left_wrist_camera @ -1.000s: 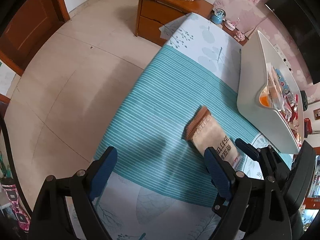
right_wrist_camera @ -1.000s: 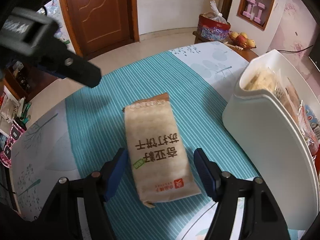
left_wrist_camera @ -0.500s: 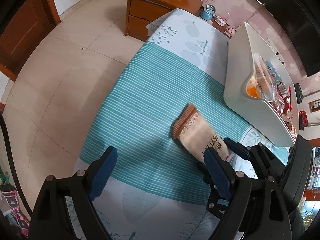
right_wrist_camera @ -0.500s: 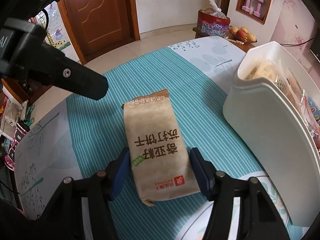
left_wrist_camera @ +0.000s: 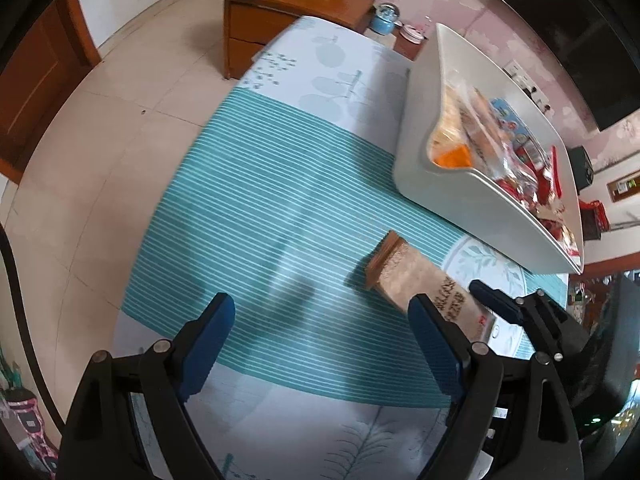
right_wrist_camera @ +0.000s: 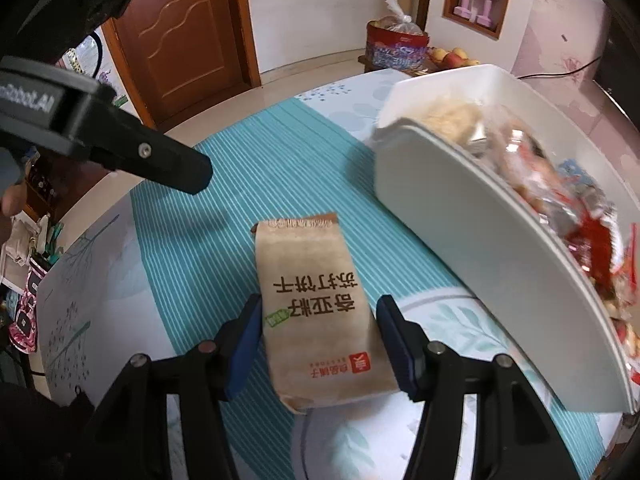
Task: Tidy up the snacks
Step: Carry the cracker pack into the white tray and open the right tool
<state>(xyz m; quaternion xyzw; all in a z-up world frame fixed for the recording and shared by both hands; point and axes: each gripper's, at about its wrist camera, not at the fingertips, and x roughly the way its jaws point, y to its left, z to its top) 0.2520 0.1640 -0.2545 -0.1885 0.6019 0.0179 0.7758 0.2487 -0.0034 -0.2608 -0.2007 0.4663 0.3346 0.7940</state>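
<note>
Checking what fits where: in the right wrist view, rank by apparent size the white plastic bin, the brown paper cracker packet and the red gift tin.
1. White plastic bin
2. Brown paper cracker packet
3. Red gift tin, though it stands far back, so its true size is unsure.

One cracker packet (right_wrist_camera: 320,312) lies between the right hand-held gripper (right_wrist_camera: 318,344) fingers. One white bin (right_wrist_camera: 480,248), right of it, holds several snack packs. Two hand-held grippers total.

Each handheld unit is a black plastic two-finger assembly: the left gripper (left_wrist_camera: 320,344) and the right gripper (right_wrist_camera: 318,344) both carry dark blue ribbed pads (right_wrist_camera: 246,340) on angular black arms fastened with round silver screws (right_wrist_camera: 206,347). Above the cracker packet (right_wrist_camera: 316,304), the left gripper's black housing bears a white-lettered label (right_wrist_camera: 26,100).
</note>
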